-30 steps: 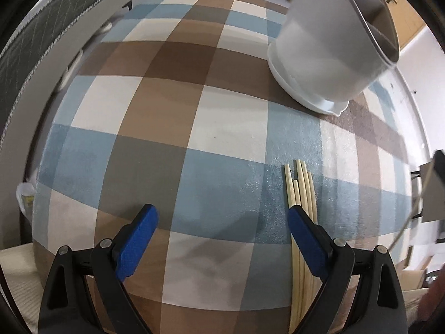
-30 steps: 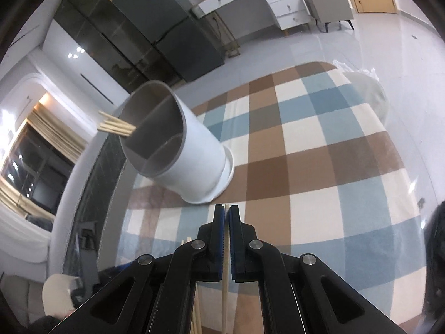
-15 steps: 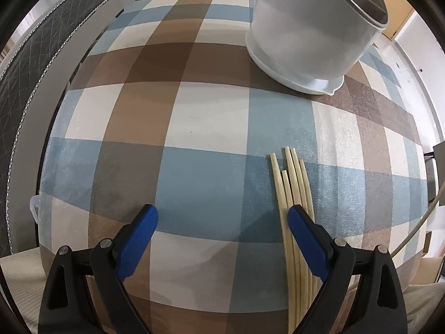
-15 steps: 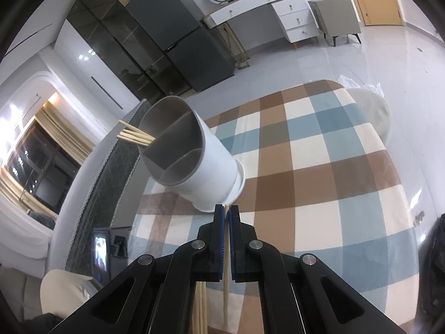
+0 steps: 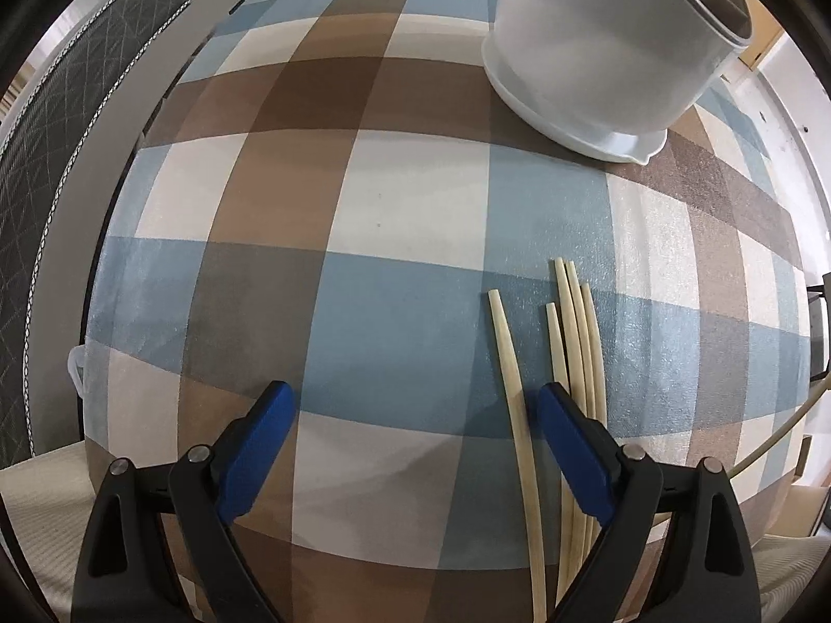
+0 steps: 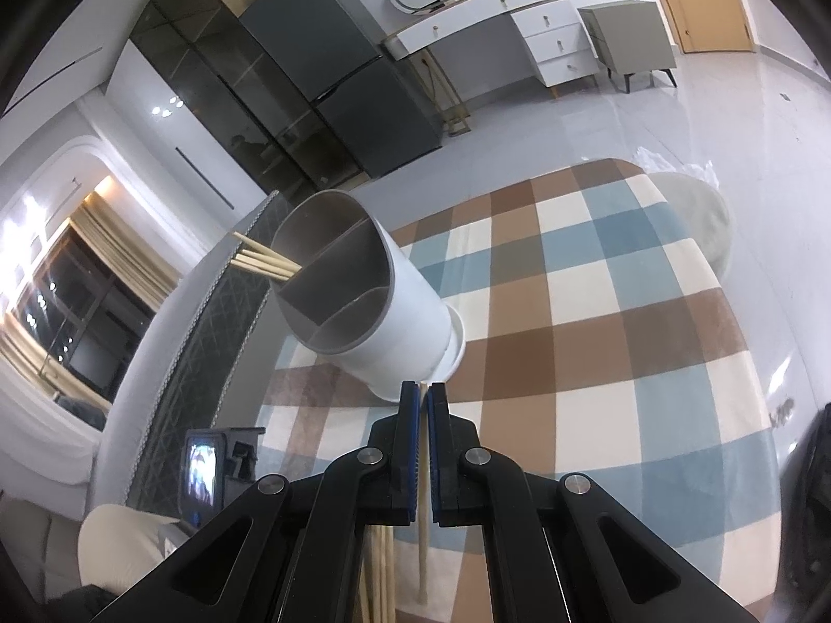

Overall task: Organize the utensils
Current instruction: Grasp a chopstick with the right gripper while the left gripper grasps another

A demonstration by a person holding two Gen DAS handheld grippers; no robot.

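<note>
Change since a second ago: one pale bamboo chopstick [image 5: 511, 374] now split leftward from the loose bundle of chopsticks [image 5: 576, 332], lying between the blue pads of the left claw [image 5: 415, 407], wide but closing, pressing nothing. Right claw [image 6: 421, 400] pinched on a single chopstick [image 6: 423, 529]. White divided cylindrical utensil holder [image 6: 394, 306] upright on blue-brown-cream checked table [image 5: 405, 207], sticks inside. Dark cabinets, glossy floor. No legible writing.

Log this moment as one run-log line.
left gripper: closing, nothing gripped | right gripper: shut on pale wooden chopstick | white divided plastic holder: some chopsticks inside
</note>
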